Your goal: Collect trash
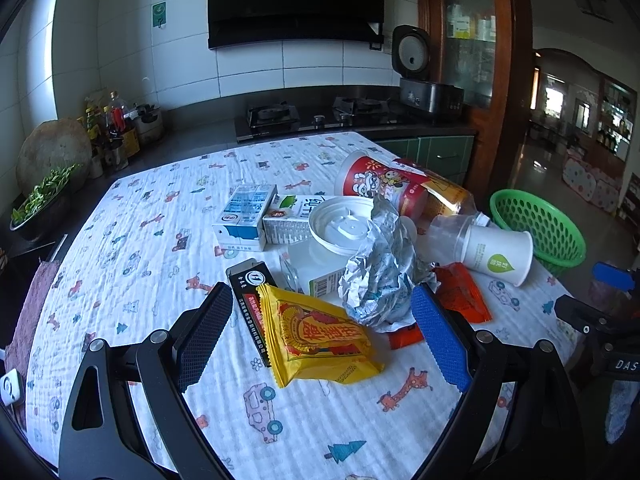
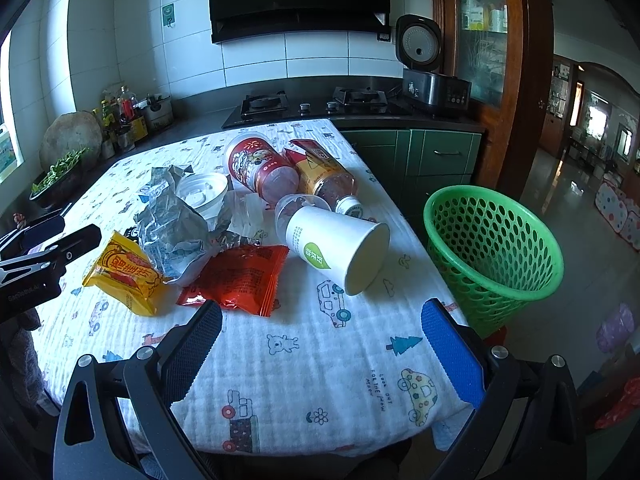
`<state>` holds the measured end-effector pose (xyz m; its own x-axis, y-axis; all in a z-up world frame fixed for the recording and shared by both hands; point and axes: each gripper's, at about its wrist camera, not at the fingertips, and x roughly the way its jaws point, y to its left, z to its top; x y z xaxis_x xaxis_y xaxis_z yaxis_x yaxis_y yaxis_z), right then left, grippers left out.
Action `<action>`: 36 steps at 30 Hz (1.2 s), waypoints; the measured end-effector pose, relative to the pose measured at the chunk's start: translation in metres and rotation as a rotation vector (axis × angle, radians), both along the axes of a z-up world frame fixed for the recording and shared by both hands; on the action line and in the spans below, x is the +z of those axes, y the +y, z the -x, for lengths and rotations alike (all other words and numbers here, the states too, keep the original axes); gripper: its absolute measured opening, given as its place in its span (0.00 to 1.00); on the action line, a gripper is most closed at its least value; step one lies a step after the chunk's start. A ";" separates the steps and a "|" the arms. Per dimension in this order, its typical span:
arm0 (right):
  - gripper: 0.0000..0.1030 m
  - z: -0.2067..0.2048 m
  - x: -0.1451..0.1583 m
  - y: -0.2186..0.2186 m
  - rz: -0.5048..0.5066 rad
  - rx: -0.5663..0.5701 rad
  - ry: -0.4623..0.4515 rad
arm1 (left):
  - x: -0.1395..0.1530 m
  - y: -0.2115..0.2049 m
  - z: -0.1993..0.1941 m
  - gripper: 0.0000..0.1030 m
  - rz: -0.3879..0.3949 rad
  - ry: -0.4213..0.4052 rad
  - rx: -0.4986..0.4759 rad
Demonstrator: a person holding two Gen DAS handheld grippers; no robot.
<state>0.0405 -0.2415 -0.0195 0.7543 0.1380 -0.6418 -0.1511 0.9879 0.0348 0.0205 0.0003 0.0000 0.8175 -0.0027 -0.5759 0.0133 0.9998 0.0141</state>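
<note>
Trash lies heaped on the cloth-covered table (image 1: 132,240). A yellow snack packet (image 1: 320,340) sits between the fingers of my open left gripper (image 1: 322,320), just above the table. Behind it are crumpled foil (image 1: 380,276), a black box (image 1: 250,300), a red wrapper (image 2: 240,276), two milk cartons (image 1: 244,216), a white plastic lid (image 1: 344,226), a red cup (image 2: 260,168), a bottle (image 2: 328,180) and a white paper cup (image 2: 340,248) on its side. My right gripper (image 2: 320,340) hangs open over bare cloth, near the table's front edge. A green basket (image 2: 496,248) stands off the table's right side.
A stove (image 2: 316,106) and a rice cooker (image 2: 424,64) sit on the counter behind the table. Bottles and a bowl of greens (image 1: 40,200) are at the left. An open doorway (image 2: 592,120) is at the far right. The left gripper's body (image 2: 40,256) shows at the left edge.
</note>
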 end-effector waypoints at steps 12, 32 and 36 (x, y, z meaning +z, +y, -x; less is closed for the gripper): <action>0.94 -0.011 0.003 -0.001 -0.001 -0.004 0.013 | 0.001 -0.001 -0.011 0.87 -0.001 0.012 -0.014; 0.93 -0.042 -0.005 -0.018 0.029 0.009 0.038 | -0.008 -0.005 -0.035 0.87 -0.014 0.051 -0.070; 0.93 -0.057 -0.014 -0.026 0.029 0.011 0.062 | -0.014 -0.007 -0.046 0.84 0.000 0.074 -0.083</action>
